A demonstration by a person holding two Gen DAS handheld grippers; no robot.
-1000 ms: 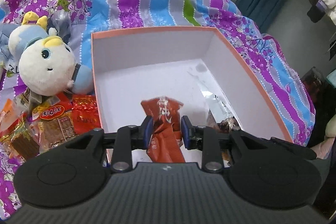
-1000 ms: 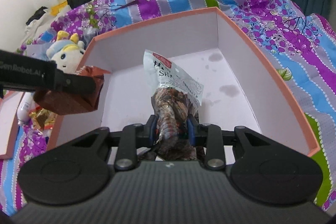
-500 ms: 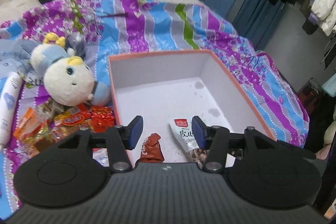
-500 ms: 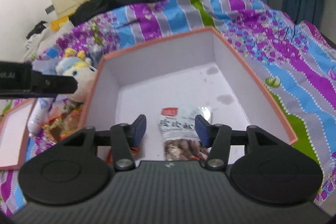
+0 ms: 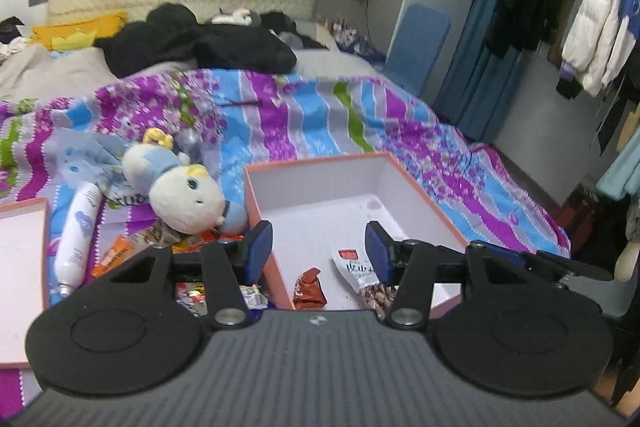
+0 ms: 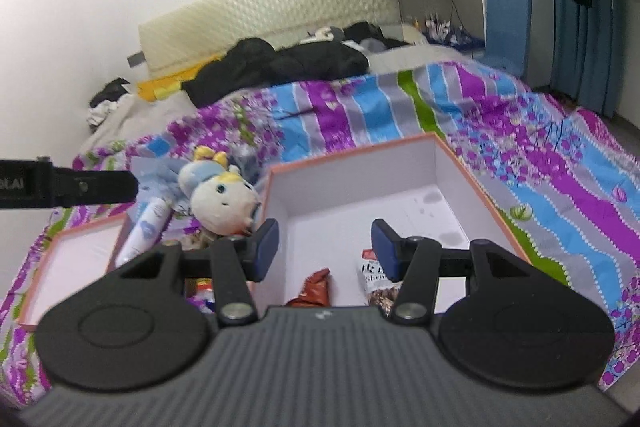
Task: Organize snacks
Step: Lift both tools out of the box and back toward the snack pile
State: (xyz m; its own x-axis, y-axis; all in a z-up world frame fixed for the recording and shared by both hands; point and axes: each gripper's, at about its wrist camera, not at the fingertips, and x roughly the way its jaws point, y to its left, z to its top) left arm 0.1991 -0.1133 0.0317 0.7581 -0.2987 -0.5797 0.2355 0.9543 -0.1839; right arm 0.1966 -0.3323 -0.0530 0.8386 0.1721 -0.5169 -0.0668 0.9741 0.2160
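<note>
An orange-rimmed white box [image 5: 320, 195] [image 6: 360, 179] lies open on the bed. On its floor lie a brown-red snack packet [image 5: 309, 289] [image 6: 316, 287] and, to its right, a clear pouch with a red label [image 5: 358, 273] [image 6: 374, 277]. My left gripper [image 5: 318, 251] hangs open well above the box's near end, nothing between its fingers. My right gripper [image 6: 326, 245] is open too, high over the same end and empty. A heap of loose snacks [image 5: 132, 247] lies left of the box; part of the left gripper's body [image 6: 68, 183] crosses the right wrist view.
A plush toy [image 5: 184, 195] [image 6: 222, 195] leans against the box's left wall beside a white tube [image 5: 76, 227] [image 6: 146, 227]. The box lid [image 5: 20, 267] [image 6: 76, 267] lies far left. Black clothes [image 5: 200, 47] cover the bed's head; coats [image 5: 592, 7] hang at right.
Both grippers let go of their packets, which now lie on the box floor, and opened. Both then rose and drew back, so more of the bed and room shows.
</note>
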